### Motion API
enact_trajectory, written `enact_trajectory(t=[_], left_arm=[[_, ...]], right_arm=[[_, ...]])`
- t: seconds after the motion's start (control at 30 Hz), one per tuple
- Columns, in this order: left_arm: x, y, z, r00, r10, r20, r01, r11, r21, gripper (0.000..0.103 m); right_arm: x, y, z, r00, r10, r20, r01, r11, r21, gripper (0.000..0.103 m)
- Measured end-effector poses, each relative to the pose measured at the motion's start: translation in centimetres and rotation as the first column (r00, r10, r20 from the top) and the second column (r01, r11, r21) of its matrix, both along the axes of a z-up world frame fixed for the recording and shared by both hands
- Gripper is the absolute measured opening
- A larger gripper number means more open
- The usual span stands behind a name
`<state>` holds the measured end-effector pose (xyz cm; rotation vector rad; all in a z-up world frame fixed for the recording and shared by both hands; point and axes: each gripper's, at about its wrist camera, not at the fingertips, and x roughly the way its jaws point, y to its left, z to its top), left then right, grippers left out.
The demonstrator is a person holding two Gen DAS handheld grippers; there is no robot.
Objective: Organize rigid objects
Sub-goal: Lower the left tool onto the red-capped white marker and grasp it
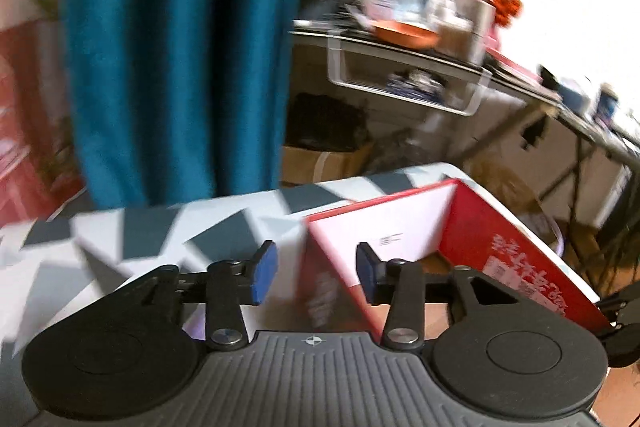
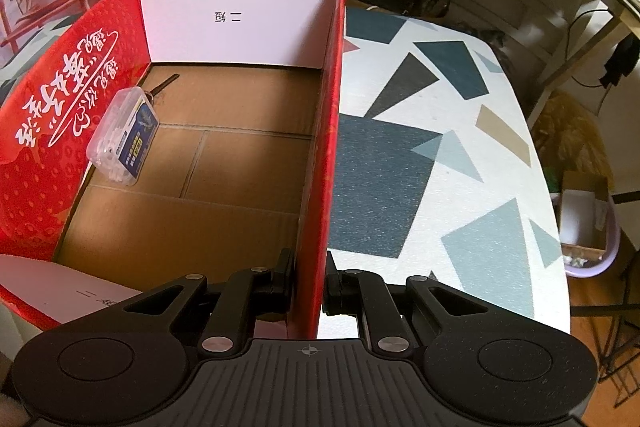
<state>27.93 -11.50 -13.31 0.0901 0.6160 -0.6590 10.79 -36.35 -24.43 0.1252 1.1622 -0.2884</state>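
The red cardboard box point(image 2: 36, 155) stands open on the patterned desk point(image 2: 440, 155). The right hand-held gripper point(image 2: 310, 287) is clenched on its right wall, pads pinching the thin card. That wall looks light and stiff but could buckle if pulled hard, so holding low near a corner seems safest. Inside, a small clear plastic case point(image 2: 124, 137) leans against the left wall, hard and probably slippery. The left hand-held gripper point(image 1: 312, 277) hangs released and empty beside the box. A teal curtain point(image 1: 180, 47) and cluttered shelves point(image 1: 404, 67) crowd behind.
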Motion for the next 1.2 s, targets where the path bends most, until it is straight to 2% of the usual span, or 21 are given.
enact_trajectory(t=[0.17, 0.3, 0.43, 0.53, 0.8, 1.0, 1.1, 1.17, 1.2], left_arm=[[-1.1, 6.2, -1.7, 0.983, 0.174, -0.064, -0.172, 0.984, 0.035, 0.055], [-2.7, 10.0, -4.9, 0.940, 0.301, -0.163, -0.282, 0.951, 0.128, 0.056], [-4.0, 12.2, -7.4, 0.899, 0.364, -0.242, -0.332, 0.929, 0.165, 0.056], [-4.3, 12.7, -8.7, 0.879, 0.394, -0.267, -0.359, 0.917, 0.173, 0.055], [-3.9, 10.8, -11.7, 0.861, 0.445, -0.248, -0.391, 0.889, 0.240, 0.055], [-4.2, 10.2, -12.5, 0.874, 0.442, -0.199, -0.381, 0.880, 0.283, 0.054], [-4.3, 10.3, -12.5, 0.878, 0.441, -0.187, -0.382, 0.880, 0.283, 0.047], [-4.5, 10.2, -12.4, 0.884, 0.431, -0.179, -0.373, 0.883, 0.285, 0.028], [-4.5, 10.1, -12.3, 0.887, 0.426, -0.180, -0.366, 0.885, 0.287, 0.024]], right_arm=[[0.1, -0.1, -0.1, 1.000, 0.000, 0.004, 0.000, 1.000, 0.003, 0.012], [0.1, -0.1, -0.1, 1.000, -0.001, 0.004, 0.001, 1.000, 0.003, 0.012], [0.2, -0.2, -0.1, 1.000, -0.001, 0.003, 0.001, 1.000, 0.003, 0.012], [0.2, -0.1, -0.1, 1.000, 0.001, 0.001, -0.001, 1.000, 0.001, 0.012], [0.2, 0.0, -0.1, 1.000, 0.003, 0.001, -0.003, 1.000, 0.000, 0.012], [0.2, 0.0, -0.1, 1.000, 0.002, 0.001, -0.002, 1.000, 0.001, 0.012], [0.2, 0.0, -0.1, 1.000, 0.002, 0.001, -0.002, 1.000, 0.000, 0.012], [0.2, 0.0, -0.1, 1.000, 0.002, 0.001, -0.002, 1.000, 0.000, 0.012], [0.2, 0.0, -0.1, 1.000, 0.003, 0.000, -0.003, 1.000, 0.000, 0.012]])
